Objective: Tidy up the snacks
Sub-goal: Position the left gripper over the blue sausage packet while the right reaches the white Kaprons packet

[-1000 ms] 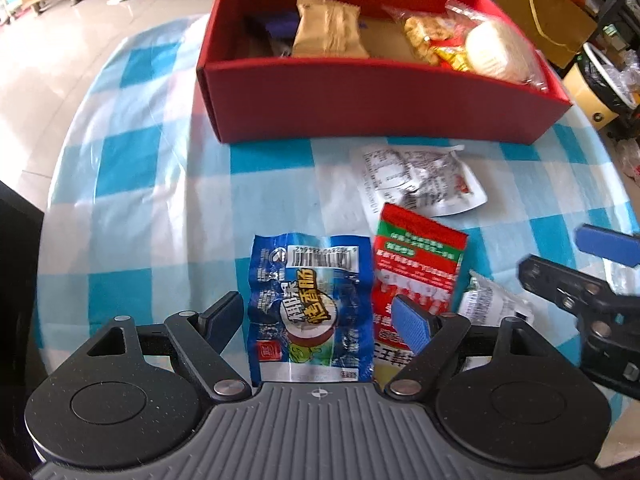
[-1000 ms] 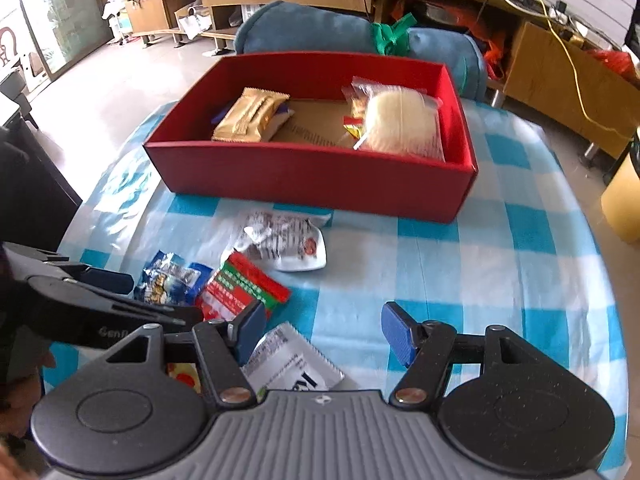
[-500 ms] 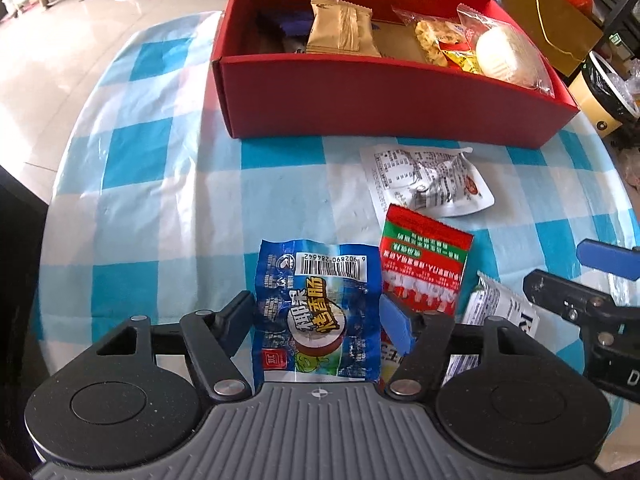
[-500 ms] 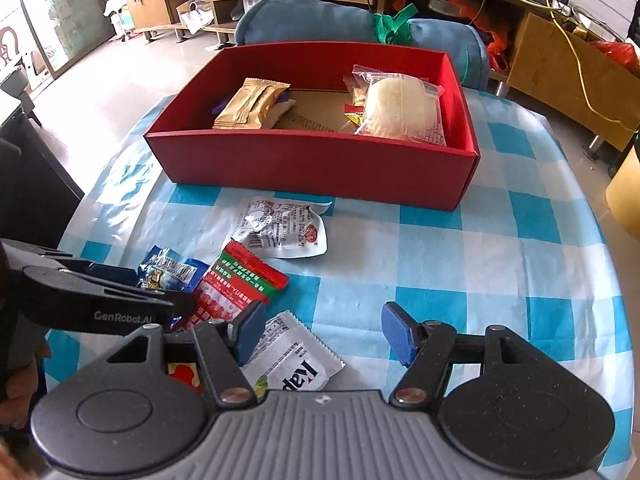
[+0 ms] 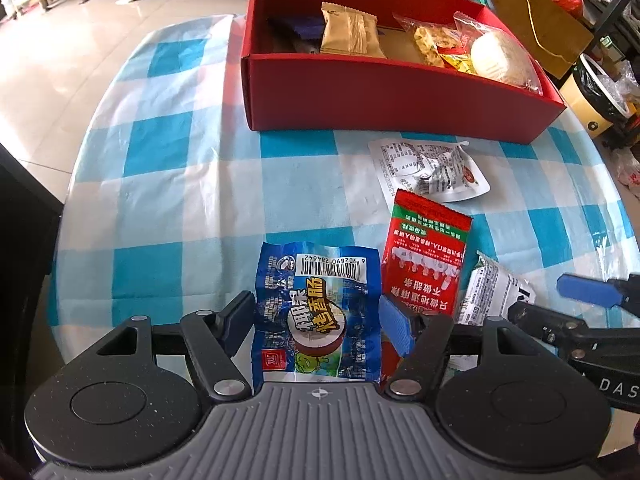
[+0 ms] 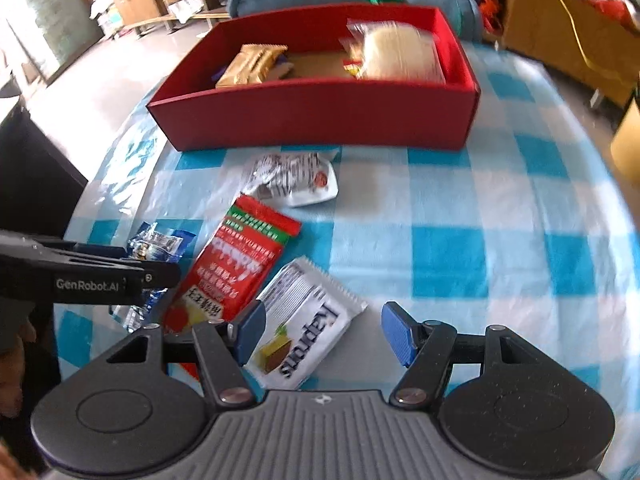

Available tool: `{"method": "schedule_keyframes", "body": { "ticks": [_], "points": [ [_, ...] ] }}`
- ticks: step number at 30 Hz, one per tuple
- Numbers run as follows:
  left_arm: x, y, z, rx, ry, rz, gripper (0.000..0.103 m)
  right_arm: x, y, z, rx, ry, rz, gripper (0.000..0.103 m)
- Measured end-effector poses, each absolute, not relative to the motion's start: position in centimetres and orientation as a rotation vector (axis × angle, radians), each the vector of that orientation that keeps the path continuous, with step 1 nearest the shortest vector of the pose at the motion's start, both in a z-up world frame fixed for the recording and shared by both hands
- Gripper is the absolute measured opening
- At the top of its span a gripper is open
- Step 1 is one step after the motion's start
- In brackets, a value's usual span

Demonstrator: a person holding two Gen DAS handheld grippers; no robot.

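Left gripper has its jaws closed onto the sides of the blue sausage packet, one pad against each edge; packet sits flat between the fingers, barcode end pointing away toward the box. Whether it is lifted off the checked tablecloth or resting on it, can't tell. Right gripper is spread wide and holding nothing, jaws straddling the white wafer packet, left pad at the packet's edge, right pad well clear of it. Red-and-green packet lies on the cloth between the blue packet and the white one, overlapping the white one's near edge in the left wrist view. White foil pouch lies further out, near the front wall of the red box but not touching it. Box sits at the far side of the table and holds a tan biscuit pack, a round pale bun in a clear bag, a bag of yellowish crisps between them, and something dark purple at the left end. Right wrist view is motion-blurred.
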State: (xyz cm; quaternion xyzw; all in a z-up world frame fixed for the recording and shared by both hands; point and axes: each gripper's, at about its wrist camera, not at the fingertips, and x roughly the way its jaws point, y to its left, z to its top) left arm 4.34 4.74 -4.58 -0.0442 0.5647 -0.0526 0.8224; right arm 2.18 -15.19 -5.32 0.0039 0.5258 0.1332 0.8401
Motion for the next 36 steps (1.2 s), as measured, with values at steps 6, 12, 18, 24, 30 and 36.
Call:
{"method": "schedule_keyframes", "body": {
  "ticks": [6, 12, 18, 24, 30, 36],
  "points": [
    [4.5, 4.6, -5.4, -0.09, 1.222, -0.106, 0.074, 2.7, -13.4, -7.0, 0.088, 1.143, 0.234, 0.059],
    [4.6, 4.8, -5.6, -0.088, 1.223, -0.097, 0.075, 2.6, -12.1, -8.0, -0.011, 1.123, 0.23, 0.059],
    [4.6, 4.8, -5.8, -0.081, 1.228, -0.099, 0.084, 1.9, -12.3, -8.0, -0.139, 1.132, 0.237, 0.056],
    [4.9, 4.9, -6.3, -0.084, 1.229, -0.084, 0.09, 2.0, -12.6, -8.0, -0.13, 1.132, 0.245, 0.056],
    [4.1, 4.0, -5.2, -0.054, 1.183, -0.098, 0.061, 1.7, -12.6, -7.5, -0.118, 1.115, 0.271, 0.055],
    [3.8, 4.5, -4.5, -0.077, 1.174, -0.107, 0.051, 1.5, -13.0, -6.8, -0.099, 1.092, 0.276, 0.055]
  ]
}}
